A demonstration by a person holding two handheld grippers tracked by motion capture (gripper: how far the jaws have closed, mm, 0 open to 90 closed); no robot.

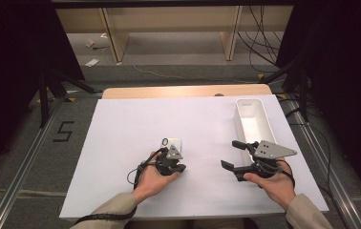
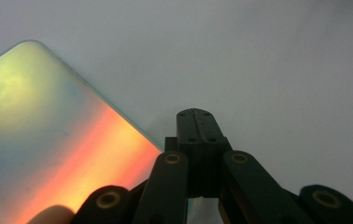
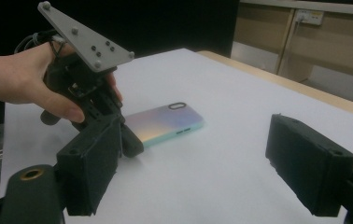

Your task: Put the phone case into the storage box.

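Ahead of my left gripper (image 1: 177,167) spreads the matte white table (image 1: 121,143), then the long white plastic tray (image 1: 253,121) beyond my empty, wide-open right gripper (image 1: 231,153), and the glossy iridescent phone case (image 2: 48,140) lies flat beside the left's closed, empty jaws.

Phone case (image 2: 48,140): iridescent, banded green, yellow, orange-red, with pale teal edge. Table sheet (image 1: 135,124): plain white. Tray (image 1: 243,106): white. Left gripper (image 2: 196,126) and right gripper (image 3: 198,172): black, grey plates fitted.

Black grippers, grey plates, tan sleeves
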